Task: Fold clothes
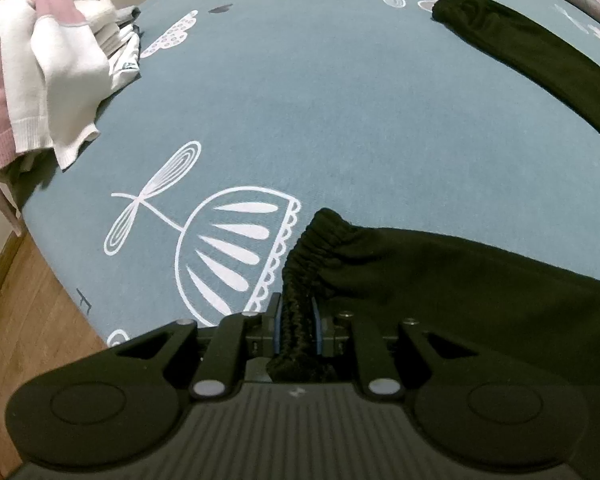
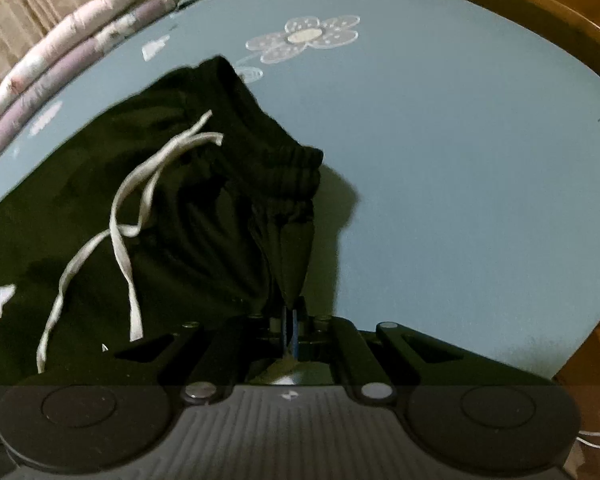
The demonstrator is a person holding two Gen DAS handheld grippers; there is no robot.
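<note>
Black sweatpants [image 1: 480,280] are spread out on a bed with a blue-grey sheet [image 1: 300,100] printed with white doodles: a dragonfly and a half-dome shape with teardrop stripes near the left gripper, a 5-petal flower further off in the right wrist view.

The left gripper [image 1: 296,316] has its jaws pinched narrow on 1 elastic ankle cuff [image 1: 312,248] of the pants, so the gathered black fabric is bunched right between the blue pads. The rest of that leg runs off to the right edge of the view. The other leg [image 1: 540,64] lies flat across the top right of the sheet, well apart from the held cuff, its own cuffed end pointing toward the middle of the bed.

The right gripper [image 2: 290,320] has its jaws clamped tight on a thin fold of the same pants at the waist end. The fabric pulls up into a taut cone toward the jaws, with the ribbed waistband [image 2: 288,168] just beyond it. A white drawstring [image 2: 136,216] trails loose over the black cloth to the left, its 2 ends crossing each other.

Over at the left edge of the bed sits a heap of other laundry [image 1: 56,80], white knit stuff on top of something pink. Rolled pink-and-white bedding [image 2: 60,52] lines the far side. Wood floor [image 1: 28,312] shows past the near corner of the bed.
</note>
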